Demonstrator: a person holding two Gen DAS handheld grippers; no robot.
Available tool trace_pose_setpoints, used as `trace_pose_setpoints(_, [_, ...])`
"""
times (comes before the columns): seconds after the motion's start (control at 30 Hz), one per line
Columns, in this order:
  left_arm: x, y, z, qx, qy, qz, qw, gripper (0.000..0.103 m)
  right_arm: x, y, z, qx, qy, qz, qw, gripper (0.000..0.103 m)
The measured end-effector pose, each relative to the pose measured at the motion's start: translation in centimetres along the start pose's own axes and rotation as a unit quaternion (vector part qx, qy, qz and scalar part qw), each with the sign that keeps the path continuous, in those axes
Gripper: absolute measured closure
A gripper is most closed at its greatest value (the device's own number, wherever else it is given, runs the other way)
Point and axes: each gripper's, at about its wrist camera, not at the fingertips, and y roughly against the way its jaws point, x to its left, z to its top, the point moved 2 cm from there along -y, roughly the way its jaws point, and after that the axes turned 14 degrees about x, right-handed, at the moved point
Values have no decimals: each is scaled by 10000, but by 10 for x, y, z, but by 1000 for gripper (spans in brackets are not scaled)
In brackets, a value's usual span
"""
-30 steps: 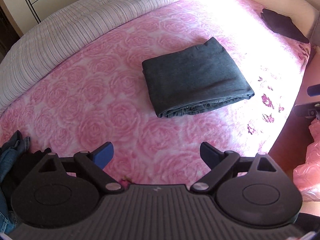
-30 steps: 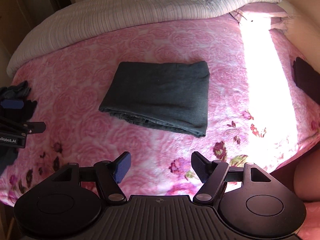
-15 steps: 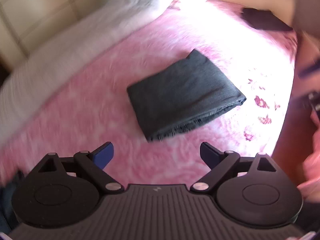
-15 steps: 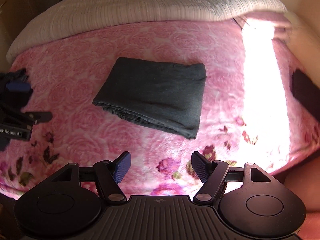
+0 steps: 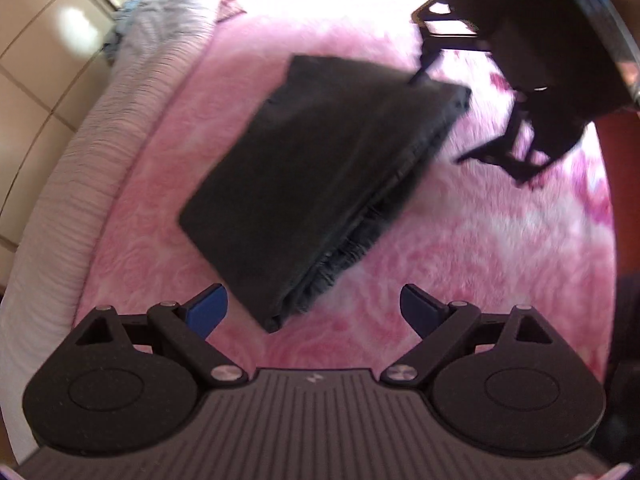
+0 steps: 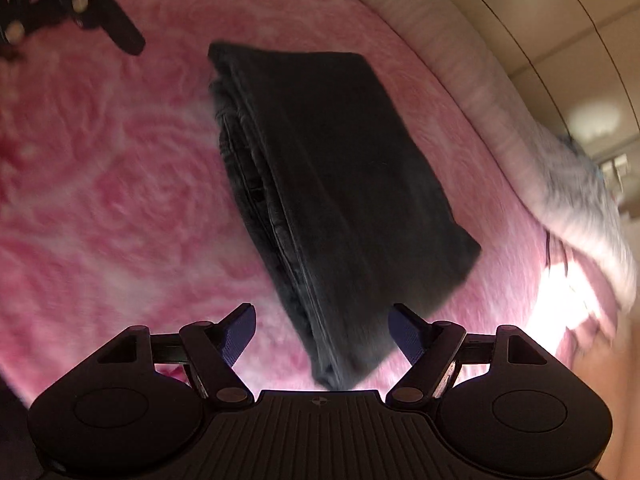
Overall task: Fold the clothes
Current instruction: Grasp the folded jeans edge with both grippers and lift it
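Blur softens the left wrist view: the left claw is spread, empty, with the folded dark garment just ahead on the pink bed; the right claw beyond is a silhouette. Right wrist view: that claw is spread, the garment's near corner between its fingertips, contact unclear.

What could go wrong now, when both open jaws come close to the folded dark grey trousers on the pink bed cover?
1. The folded dark grey trousers show loose layered edges; a grip on few layers may undo the fold.
2. The left gripper and right gripper approach opposite ends; pulling unevenly could drag the pink rose-patterned bed cover.
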Motion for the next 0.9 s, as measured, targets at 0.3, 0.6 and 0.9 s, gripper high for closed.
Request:
trace_pose_setpoints(0.3, [-30,-54,20,-185,-1216,868,9886,11,-17,-51,-19,-1115,673,-305,9910,47])
trace_pose_setpoints(0.6, [-27,-112,39,-83,-1944,1577,9681,21,-87,-22,-20,-1372,551,269,9886,77])
trace_pose_setpoints(0.9, [-4,-126,37,-148,-1774,1176,9770,66,-57,-22,-25,-1193,376,135,9921,31])
